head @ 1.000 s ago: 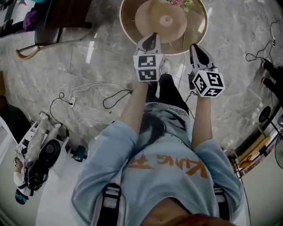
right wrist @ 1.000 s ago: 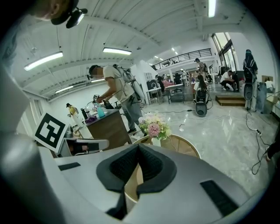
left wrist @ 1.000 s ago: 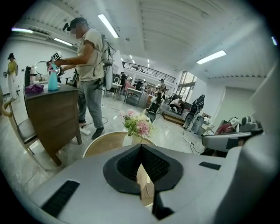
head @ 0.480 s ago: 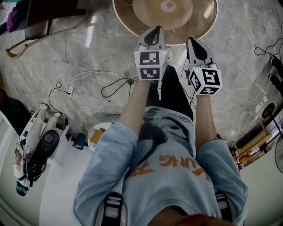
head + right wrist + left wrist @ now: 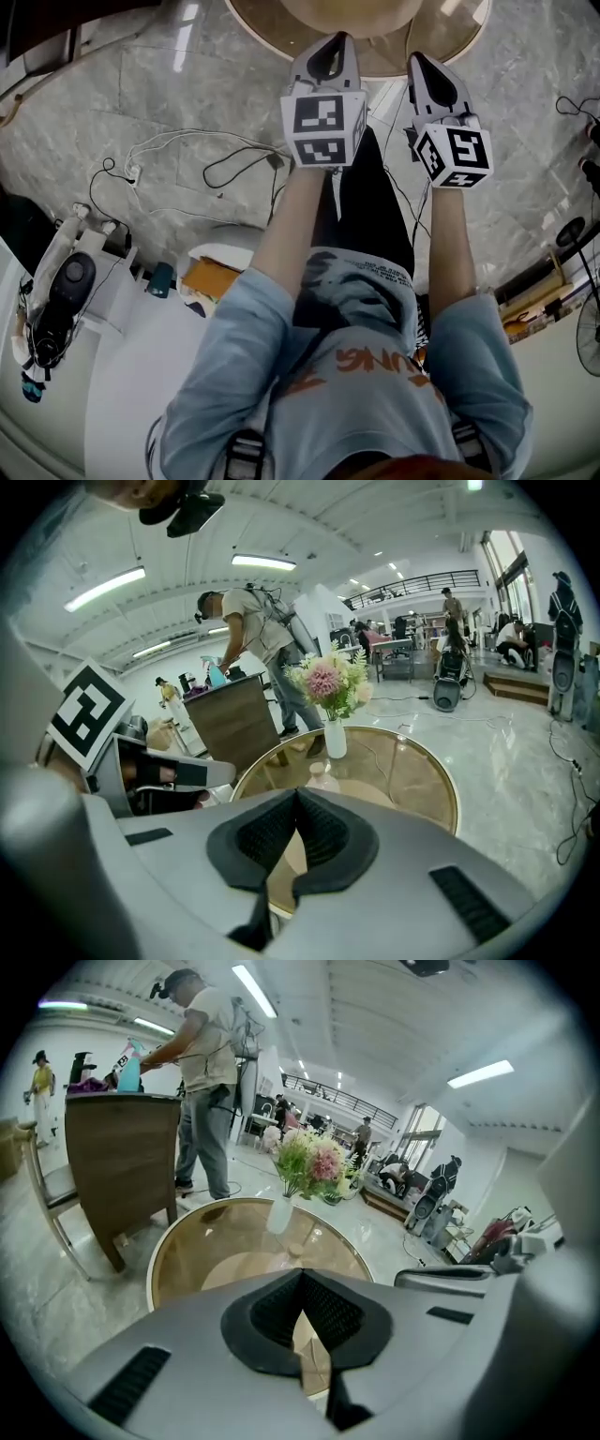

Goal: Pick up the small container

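Note:
A small pale container with a lid stands on the round glass table, just in front of a white vase of pink flowers. The left gripper view shows the container too, beyond the jaw tips. My left gripper and right gripper are held side by side at the table's near rim, both short of the container. Both are shut with nothing between the pads, as the left gripper and right gripper show in their own views. The head view does not show the container.
A brown wooden cabinet with a person at it stands beyond the table. Cables trail over the marble floor at left. A white desk with a headset lies at lower left. Shelving is at right.
Both grippers have sunk and now sit over the table's near rim. In the head view the table has slid to the top edge, and the white desk shows more.

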{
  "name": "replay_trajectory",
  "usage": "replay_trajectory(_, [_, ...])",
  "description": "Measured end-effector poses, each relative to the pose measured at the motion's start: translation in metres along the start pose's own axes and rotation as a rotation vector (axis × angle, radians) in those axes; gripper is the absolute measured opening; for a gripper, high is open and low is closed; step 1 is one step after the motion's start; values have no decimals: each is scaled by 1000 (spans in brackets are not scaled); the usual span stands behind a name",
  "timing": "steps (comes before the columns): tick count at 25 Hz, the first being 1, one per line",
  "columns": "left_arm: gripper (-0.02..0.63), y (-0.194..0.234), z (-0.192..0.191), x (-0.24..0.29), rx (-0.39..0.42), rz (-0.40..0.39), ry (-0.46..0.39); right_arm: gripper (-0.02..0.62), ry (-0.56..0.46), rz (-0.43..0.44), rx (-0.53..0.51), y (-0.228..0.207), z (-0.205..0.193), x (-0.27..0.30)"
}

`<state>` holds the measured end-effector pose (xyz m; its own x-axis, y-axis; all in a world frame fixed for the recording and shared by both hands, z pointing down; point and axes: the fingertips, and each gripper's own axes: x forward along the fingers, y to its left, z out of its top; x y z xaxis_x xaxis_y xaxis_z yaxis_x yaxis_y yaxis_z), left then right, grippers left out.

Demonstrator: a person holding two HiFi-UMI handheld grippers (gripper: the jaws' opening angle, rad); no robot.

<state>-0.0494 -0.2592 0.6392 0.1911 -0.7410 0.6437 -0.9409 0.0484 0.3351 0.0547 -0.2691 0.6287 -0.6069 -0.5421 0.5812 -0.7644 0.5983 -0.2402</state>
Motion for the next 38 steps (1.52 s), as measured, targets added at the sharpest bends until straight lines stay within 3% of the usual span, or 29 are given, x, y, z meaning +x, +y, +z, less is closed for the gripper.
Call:
replay_trajectory(7, [23,14,-28,31,31,-14,-7,14,-24,93,-87,11,-20,45])
replay_trajectory(13, [23,29,-47,59,50,-11,-5,14,-88,125,-136,5,-33,76])
replay_trajectory(19, [23,43,-55,63,44,4,4,23,-86,119,-141,-6,-49,97])
replay_trajectory(27, [23,42,-71,70,34,16,41,63,-7,140,-172,-26,-60,136])
replay_trajectory(38, [23,50,-79,88,36,14,97,121,-49,101,-187,-46,-42,173])
